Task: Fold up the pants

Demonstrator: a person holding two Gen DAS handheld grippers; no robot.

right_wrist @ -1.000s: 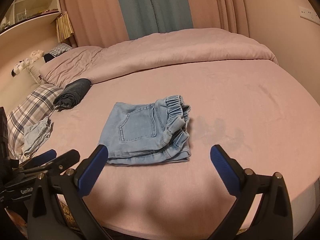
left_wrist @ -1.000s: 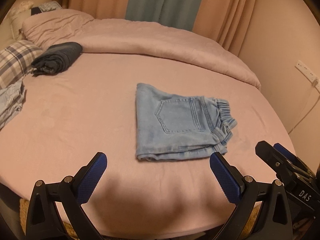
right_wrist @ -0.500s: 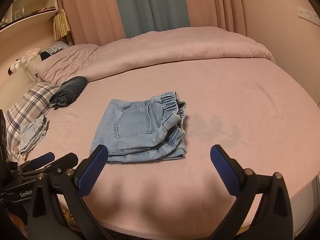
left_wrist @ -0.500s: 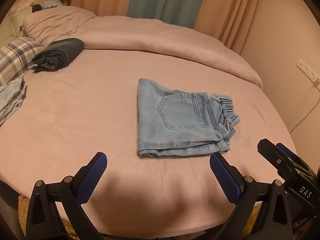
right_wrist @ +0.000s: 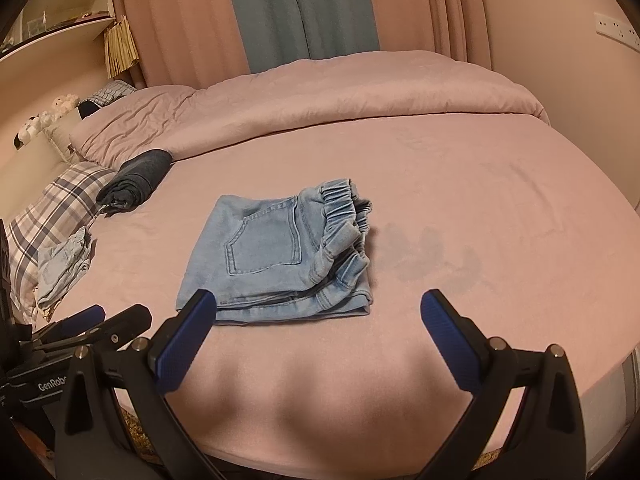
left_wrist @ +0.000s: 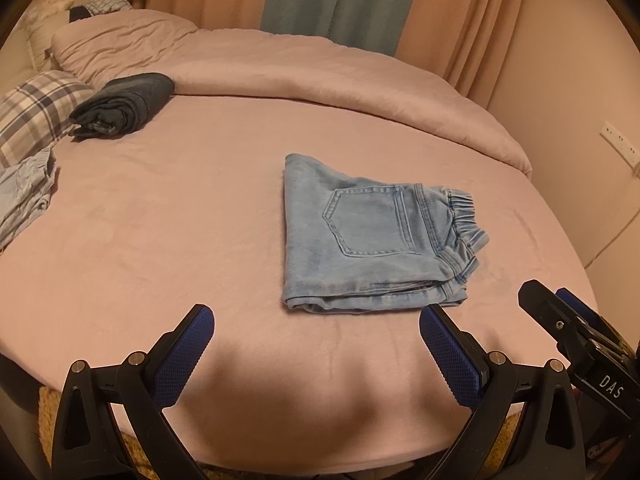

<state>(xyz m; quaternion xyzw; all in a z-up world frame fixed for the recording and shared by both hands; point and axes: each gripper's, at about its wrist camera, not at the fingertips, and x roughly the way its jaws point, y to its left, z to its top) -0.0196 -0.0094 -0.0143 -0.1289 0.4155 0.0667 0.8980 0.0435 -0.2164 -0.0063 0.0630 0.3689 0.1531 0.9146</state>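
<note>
Light blue denim pants (left_wrist: 368,236) lie folded into a compact rectangle on the pink round bed (left_wrist: 160,240), back pocket up, elastic waistband to the right. They also show in the right wrist view (right_wrist: 280,252). My left gripper (left_wrist: 316,356) is open and empty, hovering near the bed's front edge, just short of the pants. My right gripper (right_wrist: 316,344) is open and empty, also in front of the pants. The right gripper's fingers (left_wrist: 560,320) show at the left wrist view's right edge.
A rolled dark garment (left_wrist: 124,106) lies at the back left near a plaid pillow (left_wrist: 32,116). A crumpled light blue garment (left_wrist: 24,196) lies at the left edge. A pink duvet (left_wrist: 320,76) is bunched along the back. Curtains and wall stand behind.
Both grippers have drifted slightly closer to the bed; the pants sit a bit lower in both views. The pants stay still and both grippers stay open.
</note>
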